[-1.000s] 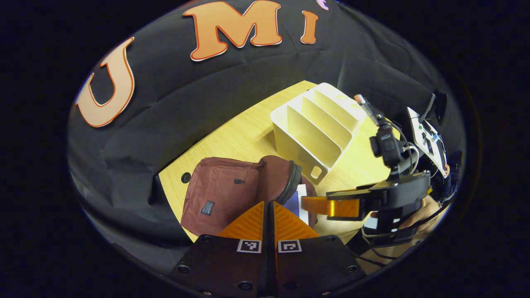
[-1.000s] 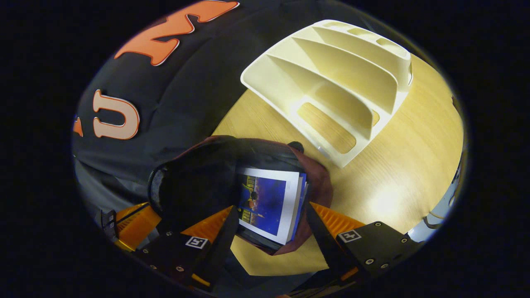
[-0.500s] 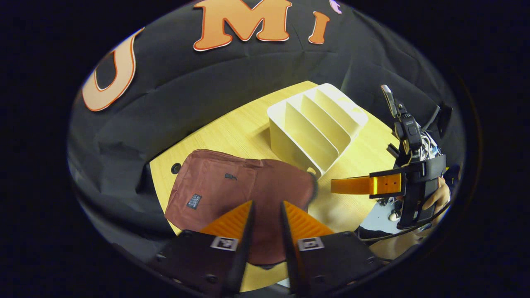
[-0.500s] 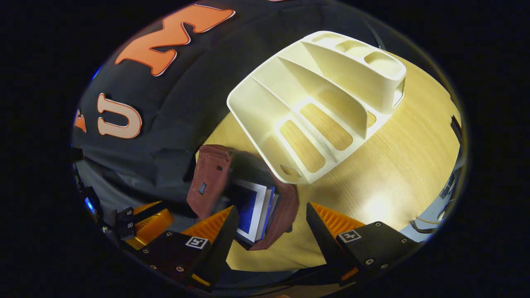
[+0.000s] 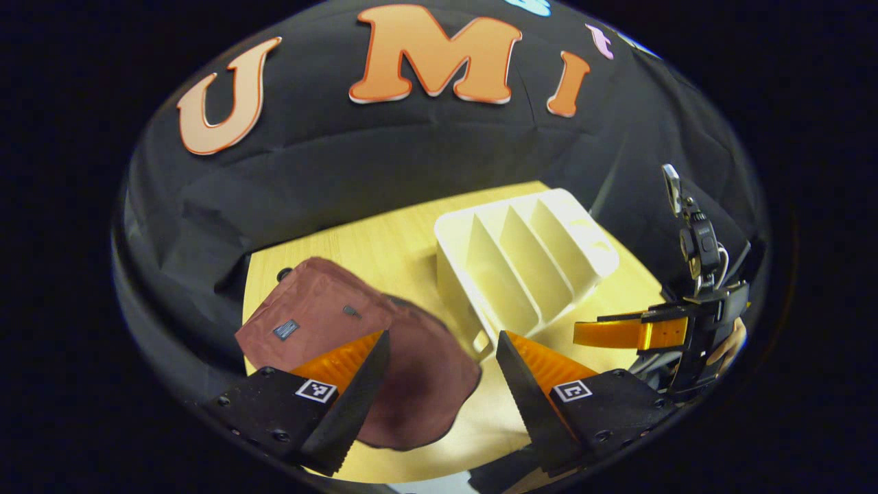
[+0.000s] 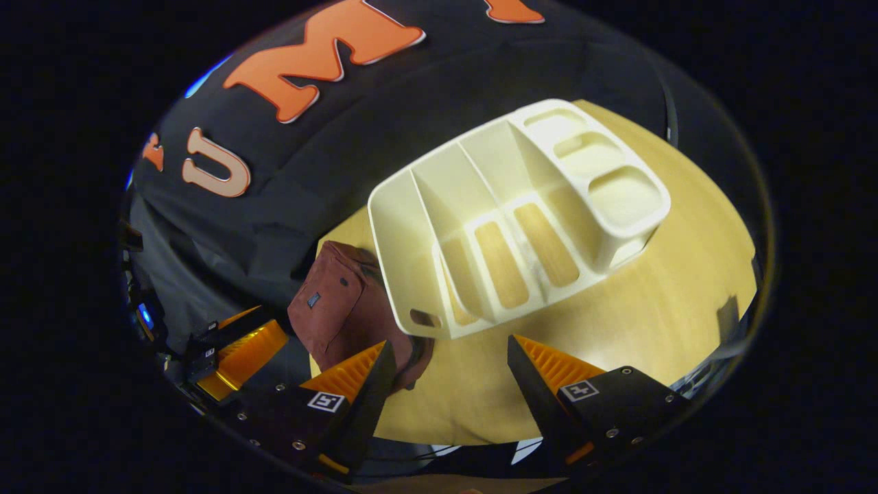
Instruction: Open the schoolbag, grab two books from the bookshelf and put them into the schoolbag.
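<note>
A: Hovering left gripper (image 5: 442, 336) above schoolbag (image 5: 322, 322), spread wide, holding nothing.

B: Logging right gripper (image 6: 449, 341) likewise: spread wide, empty, hanging over table (image 6: 651, 302) just in front of bookshelf (image 6: 411, 226).

A: Placing schoolbag: lying flat on table, beside bookshelf's near corner, top slumped over, inside hidden.

B: Checking bookshelf slots: bare walls, table wood visible through floor cutouts.

A: Judging step: loading likely finished, both books probably inside schoolbag. Cannot confirm from these views.

B: Agreeing. Marking as late stage, release or retreat.

A: Calling next move: probably just pulling both clear. If closing wanted, needs a narrow pinch on zipper pull with other side steadying fabric.

B: Cannot locate zipper pull; too blurred. Flagging soft fabric, likely to shift under a one-sided tug.
</note>
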`<state>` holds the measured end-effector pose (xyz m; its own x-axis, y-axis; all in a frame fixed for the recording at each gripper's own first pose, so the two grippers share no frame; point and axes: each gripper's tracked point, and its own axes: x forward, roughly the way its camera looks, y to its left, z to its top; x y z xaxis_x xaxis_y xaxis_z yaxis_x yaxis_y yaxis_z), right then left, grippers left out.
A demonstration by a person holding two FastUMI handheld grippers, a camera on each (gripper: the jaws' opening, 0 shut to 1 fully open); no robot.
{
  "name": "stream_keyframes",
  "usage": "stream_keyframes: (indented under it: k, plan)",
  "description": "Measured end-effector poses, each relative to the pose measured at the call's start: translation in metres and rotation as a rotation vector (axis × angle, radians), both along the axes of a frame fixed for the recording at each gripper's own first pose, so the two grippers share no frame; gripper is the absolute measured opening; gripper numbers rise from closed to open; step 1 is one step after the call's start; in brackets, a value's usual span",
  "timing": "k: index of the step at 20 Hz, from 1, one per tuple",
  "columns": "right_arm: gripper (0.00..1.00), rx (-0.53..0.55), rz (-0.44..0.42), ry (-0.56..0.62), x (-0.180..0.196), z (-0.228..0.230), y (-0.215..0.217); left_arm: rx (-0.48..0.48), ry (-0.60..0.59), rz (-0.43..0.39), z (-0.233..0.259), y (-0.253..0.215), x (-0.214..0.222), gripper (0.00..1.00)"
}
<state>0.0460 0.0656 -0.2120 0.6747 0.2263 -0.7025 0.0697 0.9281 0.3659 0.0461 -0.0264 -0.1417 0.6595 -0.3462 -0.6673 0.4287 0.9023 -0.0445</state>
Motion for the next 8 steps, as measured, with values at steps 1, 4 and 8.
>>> stream_keyframes:
  k: [1, 4, 8]
  plan:
    - [0.98, -0.045, 0.016, -0.068, 0.005, 0.016, -0.017, -0.042, -0.038, 0.025, 0.011, -0.014, -0.001, 0.99]
    - [0.97, -0.153, 0.038, -0.263, 0.014, 0.073, -0.058, -0.132, -0.181, 0.071, 0.05, -0.05, 0.0, 0.99]
    - [0.97, -0.24, 0.034, -0.524, 0.033, 0.134, -0.082, -0.166, -0.388, 0.148, 0.092, -0.073, 0.006, 0.98]
